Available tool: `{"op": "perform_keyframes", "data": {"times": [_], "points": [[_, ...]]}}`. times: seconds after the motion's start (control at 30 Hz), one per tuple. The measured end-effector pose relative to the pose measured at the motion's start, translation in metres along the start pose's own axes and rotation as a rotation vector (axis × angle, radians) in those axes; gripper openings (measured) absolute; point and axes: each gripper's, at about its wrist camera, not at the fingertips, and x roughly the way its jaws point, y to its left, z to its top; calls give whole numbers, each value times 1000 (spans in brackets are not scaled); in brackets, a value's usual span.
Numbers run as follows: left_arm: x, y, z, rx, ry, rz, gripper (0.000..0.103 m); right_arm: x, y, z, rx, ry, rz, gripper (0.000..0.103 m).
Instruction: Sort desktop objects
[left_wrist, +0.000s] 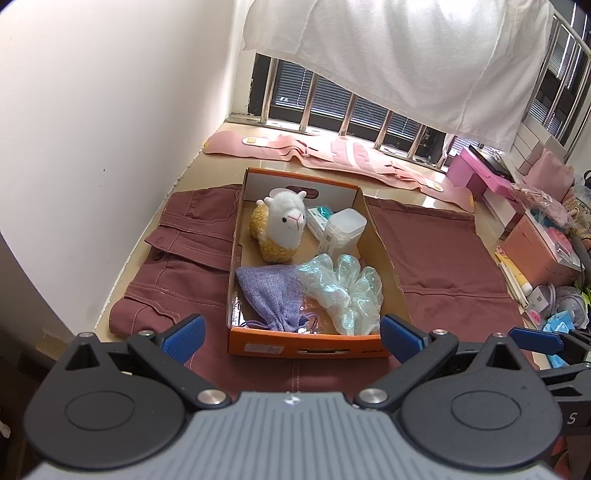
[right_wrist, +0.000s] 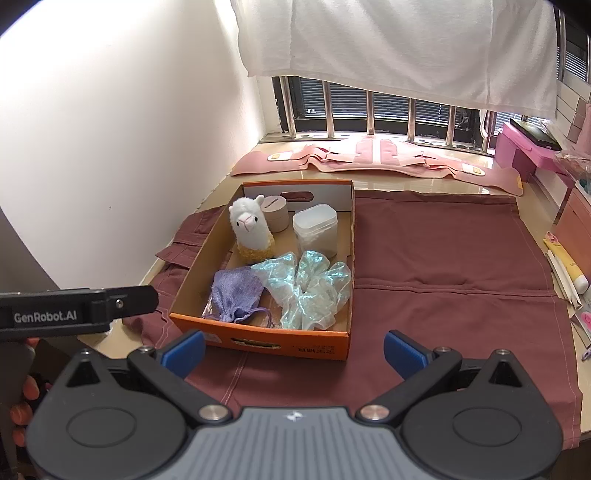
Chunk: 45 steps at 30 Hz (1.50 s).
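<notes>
Maroon cloth (right_wrist: 443, 266) under orange box (right_wrist: 295, 341), long axis toward window; our left hand-held gripper (left_wrist: 291, 338) and right hand-held gripper (right_wrist: 293, 352) gape wide, empty.

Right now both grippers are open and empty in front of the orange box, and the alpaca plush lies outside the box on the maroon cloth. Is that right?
Not quite. The alpaca plush stands inside the orange box, near its far left corner, not on the maroon cloth; the right wrist view shows this plainly. The rest holds: left gripper and right gripper are both open and empty.
</notes>
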Motion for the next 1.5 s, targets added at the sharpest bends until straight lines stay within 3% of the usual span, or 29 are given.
{"op": "perform_keyframes", "data": {"times": [1.5], "points": [[-5,-3,-6,-11,-15,-23,103,-4,6,0,-34,-15,8,103]]}}
